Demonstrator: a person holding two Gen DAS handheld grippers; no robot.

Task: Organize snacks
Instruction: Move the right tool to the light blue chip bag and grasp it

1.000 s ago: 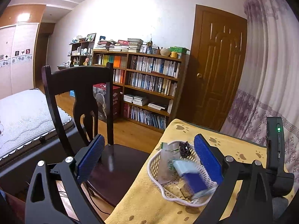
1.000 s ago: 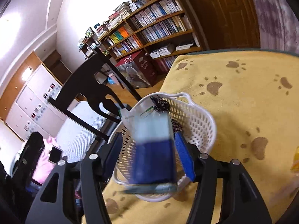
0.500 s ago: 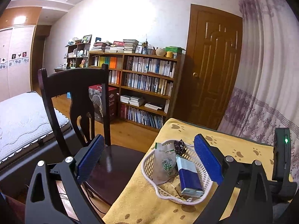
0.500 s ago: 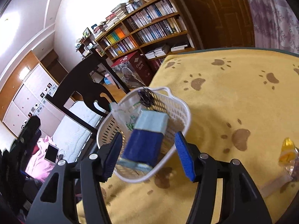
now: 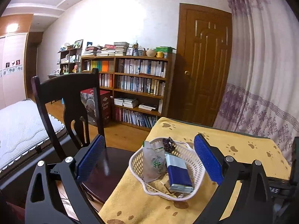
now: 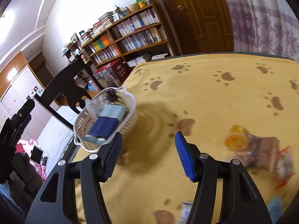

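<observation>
A dark wooden chair (image 5: 69,100) stands beside the table's yellow paw-print cloth (image 5: 220,140). Behind it, a brown wooden bookshelf (image 5: 138,85) filled with books lines the white wall, next to a closed brown panelled door (image 5: 205,65) and a pale purple-patterned curtain (image 5: 261,74). A quilted white mattress (image 5: 16,127) lies at left.

The dark red cardboard box (image 5: 101,105) standing on the floor by the wooden bookshelf (image 5: 138,85) carries white lettering reading "Classic". The word beneath it, the book spines and the snack wrappers are too small to read.
</observation>
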